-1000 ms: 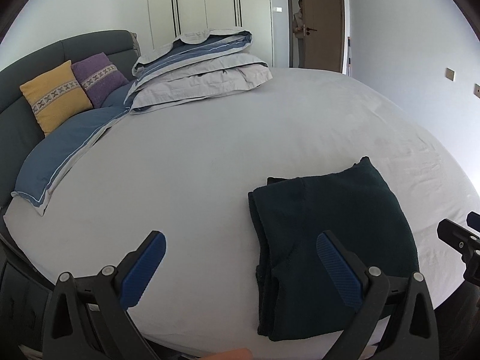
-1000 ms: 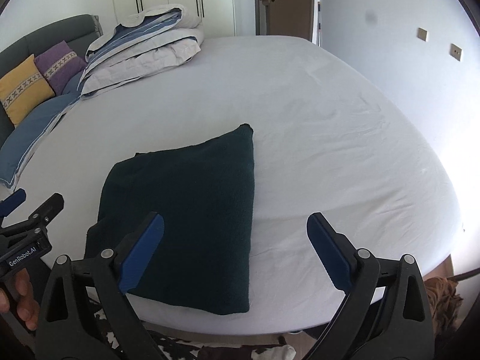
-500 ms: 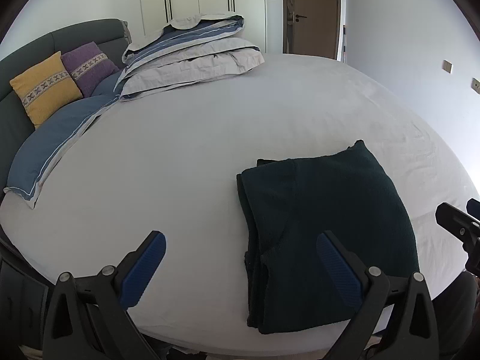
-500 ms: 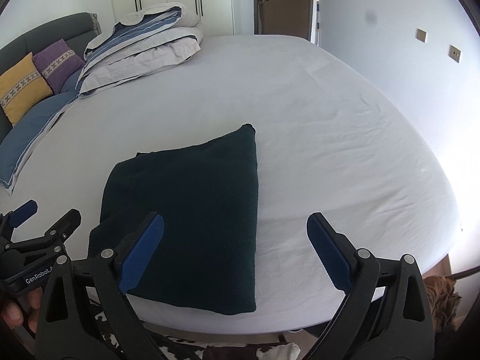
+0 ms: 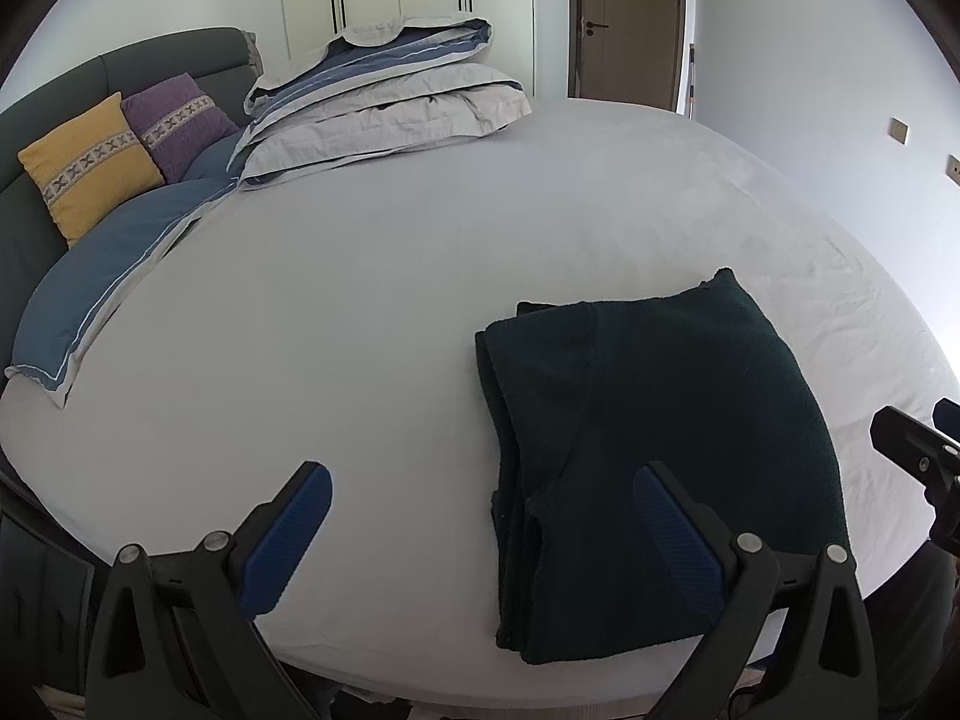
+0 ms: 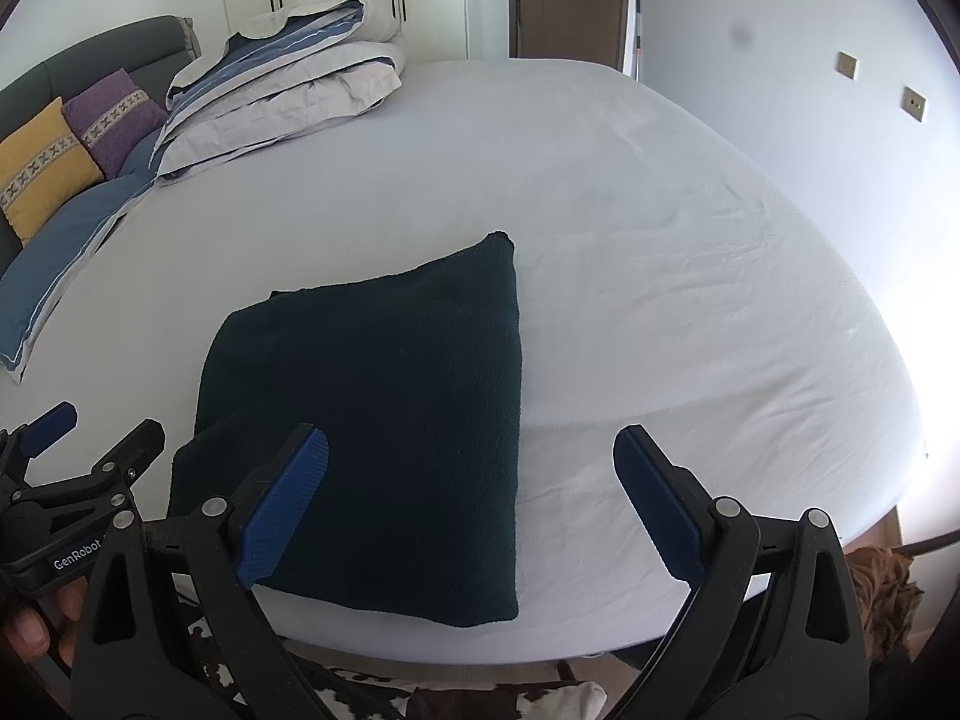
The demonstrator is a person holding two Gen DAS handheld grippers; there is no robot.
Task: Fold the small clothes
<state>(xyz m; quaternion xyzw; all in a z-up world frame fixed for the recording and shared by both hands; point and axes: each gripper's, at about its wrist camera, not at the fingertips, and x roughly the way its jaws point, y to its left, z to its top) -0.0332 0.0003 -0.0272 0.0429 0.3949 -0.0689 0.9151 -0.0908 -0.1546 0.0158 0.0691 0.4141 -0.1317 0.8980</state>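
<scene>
A dark green knitted garment (image 5: 660, 438) lies folded into a flat rectangle near the front edge of the white bed (image 5: 390, 300); the right wrist view shows it too (image 6: 384, 414). My left gripper (image 5: 480, 495) hovers open above the bed, its right finger over the garment's near left part. My right gripper (image 6: 471, 453) is open as well, with its left finger over the garment's near edge and its right finger over bare sheet. Neither holds anything. The left gripper's body (image 6: 72, 480) shows at the right wrist view's left edge.
A folded grey and blue duvet (image 5: 384, 102) is piled at the far side of the bed. Yellow (image 5: 90, 168) and purple (image 5: 180, 120) cushions lean on the dark headboard at the left, above a blue pillow (image 5: 102, 294). Wardrobes and a brown door (image 5: 627, 24) stand behind.
Both grippers have drawn back and risen a little, so the garment sits slightly farther up in both views. The garment has not moved, and both grippers stay open.
</scene>
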